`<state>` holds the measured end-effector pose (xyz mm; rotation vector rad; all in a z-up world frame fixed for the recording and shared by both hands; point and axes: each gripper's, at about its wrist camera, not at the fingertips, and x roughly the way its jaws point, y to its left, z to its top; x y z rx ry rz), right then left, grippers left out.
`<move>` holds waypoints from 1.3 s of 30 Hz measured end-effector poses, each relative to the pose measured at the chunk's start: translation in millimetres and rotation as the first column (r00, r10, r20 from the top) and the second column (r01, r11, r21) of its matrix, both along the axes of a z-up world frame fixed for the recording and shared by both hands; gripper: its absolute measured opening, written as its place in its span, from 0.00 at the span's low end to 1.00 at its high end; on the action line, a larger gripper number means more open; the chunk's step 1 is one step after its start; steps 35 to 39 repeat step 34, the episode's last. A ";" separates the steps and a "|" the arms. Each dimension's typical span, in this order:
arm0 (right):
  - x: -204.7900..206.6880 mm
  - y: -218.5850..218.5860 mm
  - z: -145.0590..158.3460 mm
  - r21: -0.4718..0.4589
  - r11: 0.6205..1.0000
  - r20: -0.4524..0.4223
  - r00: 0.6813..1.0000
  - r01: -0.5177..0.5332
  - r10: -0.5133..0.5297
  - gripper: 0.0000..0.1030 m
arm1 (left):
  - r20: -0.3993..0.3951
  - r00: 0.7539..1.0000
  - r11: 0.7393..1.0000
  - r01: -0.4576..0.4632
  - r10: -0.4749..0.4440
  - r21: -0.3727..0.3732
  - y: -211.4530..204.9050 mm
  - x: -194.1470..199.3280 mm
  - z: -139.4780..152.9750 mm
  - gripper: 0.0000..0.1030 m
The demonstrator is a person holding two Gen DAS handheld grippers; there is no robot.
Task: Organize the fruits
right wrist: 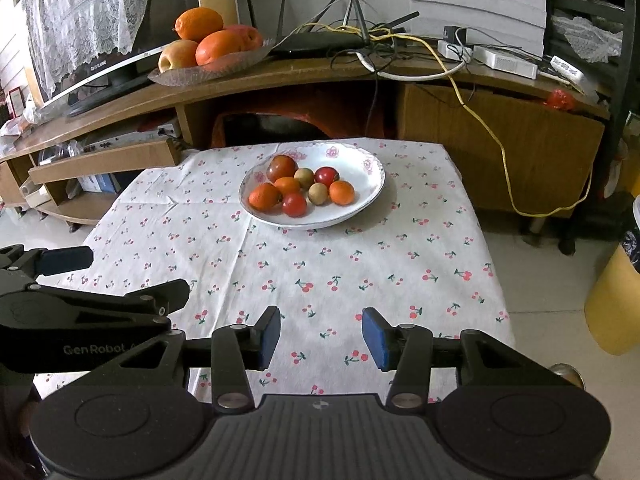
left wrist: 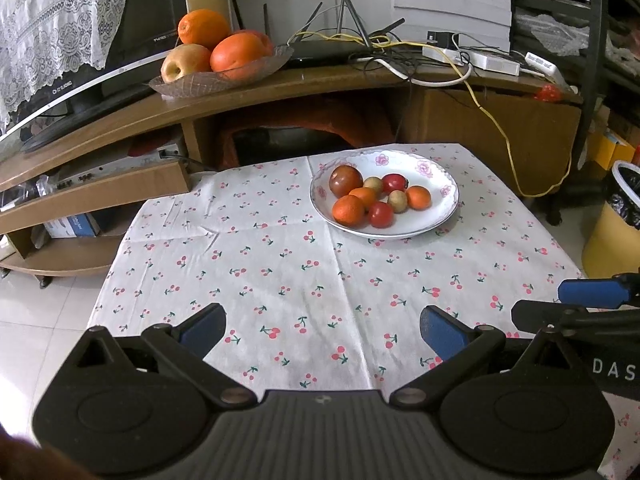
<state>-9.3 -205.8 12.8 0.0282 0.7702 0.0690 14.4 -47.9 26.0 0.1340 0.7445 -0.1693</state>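
Note:
A white flowered plate (left wrist: 436,184) (right wrist: 360,168) stands at the far side of the cherry-print tablecloth (left wrist: 280,272) (right wrist: 360,264). It holds several small fruits: a dark red tomato (left wrist: 345,180) (right wrist: 282,168), small oranges (left wrist: 348,210) (right wrist: 264,197), red cherry tomatoes (left wrist: 380,214) (right wrist: 295,205) and brownish longans (left wrist: 397,201) (right wrist: 318,193). My left gripper (left wrist: 322,330) is open and empty over the near cloth. My right gripper (right wrist: 321,338) is open and empty, also near the front edge; it also shows at the right of the left wrist view (left wrist: 576,304).
A wooden TV stand (left wrist: 280,88) (right wrist: 320,76) behind the table carries a glass dish (left wrist: 224,76) (right wrist: 208,70) of large oranges and an apple, a router, cables and a TV. A yellow bin (left wrist: 612,236) (right wrist: 616,304) stands on the floor at the right.

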 end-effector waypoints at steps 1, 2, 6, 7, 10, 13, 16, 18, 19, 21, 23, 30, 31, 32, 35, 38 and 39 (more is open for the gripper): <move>-0.3 0.2 -0.2 -0.001 1.000 -0.001 1.000 0.000 0.000 0.45 | 0.000 1.000 1.000 -0.001 0.001 0.002 0.1 -0.6 -0.4 1.00; -0.6 0.3 -0.3 0.001 1.000 -0.002 1.000 0.001 -0.001 0.45 | -0.003 1.000 1.000 -0.001 0.001 0.000 0.5 -0.8 -0.8 1.00; -1.3 0.5 -1.2 0.005 1.000 -0.010 1.000 0.002 -0.002 0.45 | -0.009 1.000 1.000 -0.004 0.004 -0.001 1.4 -2.1 -1.4 1.00; -1.5 0.8 -1.5 0.005 1.000 -0.012 1.000 0.001 -0.001 0.45 | -0.009 1.000 1.000 -0.004 0.004 0.000 1.6 -2.5 -1.4 1.00; -1.9 1.5 -2.5 0.002 1.000 -0.018 1.000 0.003 -0.003 0.45 | -0.008 1.000 1.000 -0.005 0.005 0.000 1.3 -3.9 -1.2 1.00; -2.5 1.5 -2.9 0.003 1.000 -0.021 1.000 0.004 -0.004 0.45 | -0.010 1.000 1.000 -0.004 0.004 -0.001 1.9 -4.8 -0.9 1.00; -2.8 1.2 -2.9 0.003 1.000 -0.022 1.000 0.005 -0.005 0.45 | -0.012 1.000 1.000 -0.005 0.005 -0.005 2.4 -5.5 -0.5 1.00; -2.8 1.0 -3.0 0.003 1.000 -0.022 1.000 0.005 -0.005 0.45 | -0.012 1.000 1.000 -0.005 0.005 -0.005 1.9 -5.5 -0.6 1.00; -2.6 1.0 -2.9 0.003 1.000 -0.022 1.000 0.005 -0.005 0.45 | -0.012 1.000 1.000 -0.005 0.005 -0.005 1.9 -5.5 -0.6 1.00; -2.5 1.0 -3.0 0.003 1.000 -0.025 1.000 0.004 -0.004 0.45 | -0.014 1.000 1.000 -0.005 0.005 -0.004 1.5 -5.8 -0.9 1.00; -2.8 0.7 -3.9 0.002 1.000 -0.027 1.000 0.005 -0.005 0.45 | -0.014 1.000 1.000 -0.005 0.005 -0.001 0.7 -6.5 -1.5 1.00; -2.7 0.6 -4.0 0.003 1.000 -0.028 1.000 0.005 -0.005 0.45 | -0.013 1.000 1.000 -0.006 0.006 0.001 0.5 -6.1 -2.0 1.00; -2.9 0.6 -4.1 0.003 1.000 -0.028 1.000 0.005 -0.004 0.45 | -0.013 1.000 1.000 -0.007 0.007 0.003 0.4 -6.2 -2.3 1.00; -2.9 0.6 -4.4 0.004 1.000 -0.028 1.000 0.004 -0.004 0.45 | -0.012 1.000 1.000 -0.009 0.009 0.004 0.2 -6.3 -2.5 1.00; -3.6 0.9 -4.8 0.005 1.000 -0.027 1.000 0.002 -0.002 0.45 | -0.010 1.000 1.000 -0.013 0.013 0.009 0.0 -6.4 -2.9 1.00; -3.6 0.9 -4.8 0.005 1.000 -0.027 1.000 0.002 -0.002 0.45 | -0.010 1.000 1.000 -0.013 0.013 0.009 0.0 -6.4 -2.9 1.00; -3.6 0.9 -4.8 0.005 1.000 -0.027 1.000 0.002 -0.002 0.45 | -0.010 1.000 1.000 -0.013 0.013 0.009 0.0 -6.4 -2.9 1.00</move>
